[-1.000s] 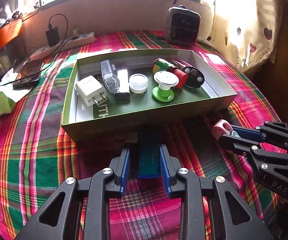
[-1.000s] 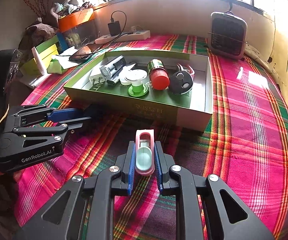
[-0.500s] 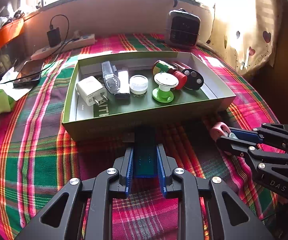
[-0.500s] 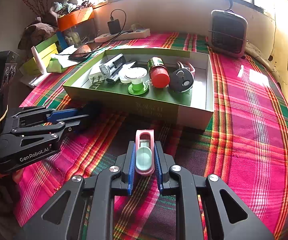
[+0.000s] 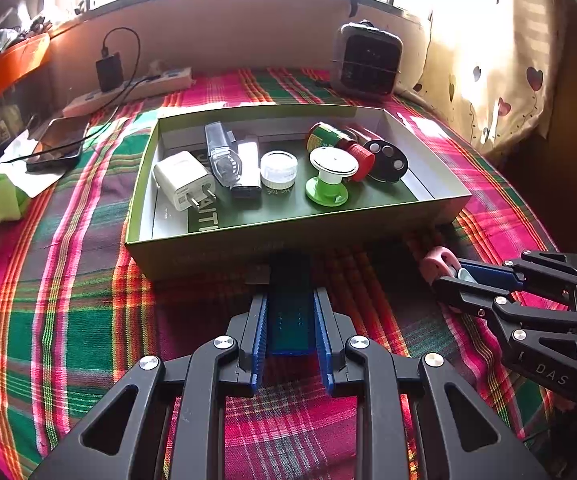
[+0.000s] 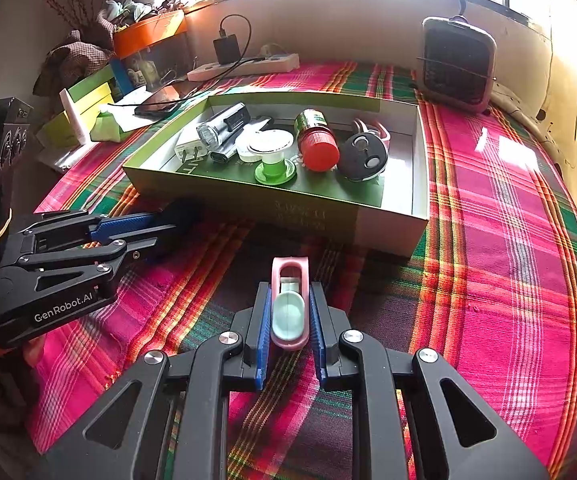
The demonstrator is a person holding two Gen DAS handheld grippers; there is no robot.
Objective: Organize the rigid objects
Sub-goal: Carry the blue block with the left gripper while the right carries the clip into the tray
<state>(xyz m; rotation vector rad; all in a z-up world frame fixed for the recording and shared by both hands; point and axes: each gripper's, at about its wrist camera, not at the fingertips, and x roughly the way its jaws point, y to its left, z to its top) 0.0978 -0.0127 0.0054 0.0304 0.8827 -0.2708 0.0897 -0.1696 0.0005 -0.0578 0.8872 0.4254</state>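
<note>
Both claws stay low over the plaid cloth just short of the green box [image 5: 296, 236], which lies straight ahead, the left claw [image 5: 290, 308] clamping a blue block [image 5: 290, 304] lengthwise, the right claw [image 6: 288, 312] a pink clip [image 6: 289, 304].

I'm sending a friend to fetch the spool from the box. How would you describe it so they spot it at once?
Find the shallow green box on the plaid cloth. Near its front wall stands the spool, between a white jar and a red-capped bottle. Only it has a bright green base under a white disc top.
</note>
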